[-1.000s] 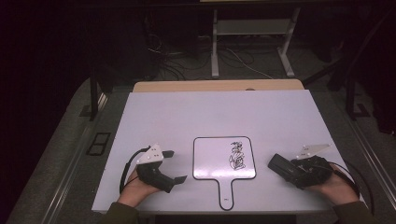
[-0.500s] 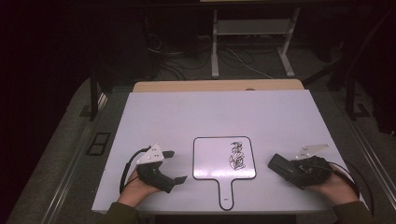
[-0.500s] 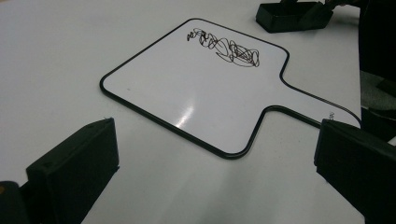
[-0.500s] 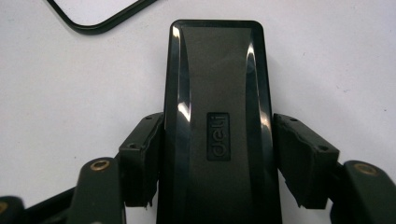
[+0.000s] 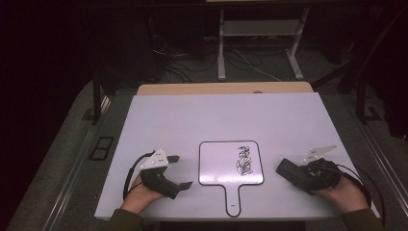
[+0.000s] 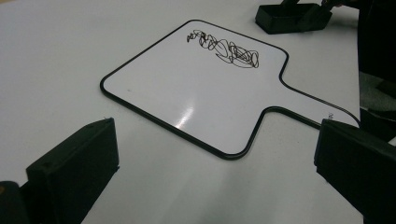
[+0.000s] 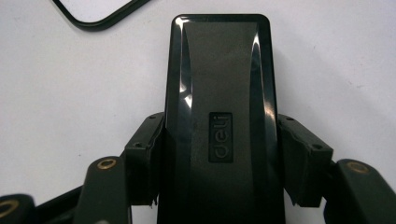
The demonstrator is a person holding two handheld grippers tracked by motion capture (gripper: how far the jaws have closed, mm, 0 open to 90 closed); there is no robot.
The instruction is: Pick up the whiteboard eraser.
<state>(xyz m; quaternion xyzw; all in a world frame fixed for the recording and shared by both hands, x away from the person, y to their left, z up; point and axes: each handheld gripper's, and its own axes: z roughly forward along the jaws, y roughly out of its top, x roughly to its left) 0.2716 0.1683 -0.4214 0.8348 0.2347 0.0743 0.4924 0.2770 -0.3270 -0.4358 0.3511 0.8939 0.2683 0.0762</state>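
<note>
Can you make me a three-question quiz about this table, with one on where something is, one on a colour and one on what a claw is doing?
1. Where does the small whiteboard lie?
A. between the two claws
B. on the floor
C. at the table's far edge

2. What colour is the scribble on it?
A. red
B. black
C. green

3. What is the right claw doing?
A. hanging open
B. gripping the whiteboard's handle
C. clamped on the black eraser

Answers:
1 A, the high view shows a claw on each side of it.
2 B, the lines are dark black.
3 C, its pads press both sides of the eraser.
</note>
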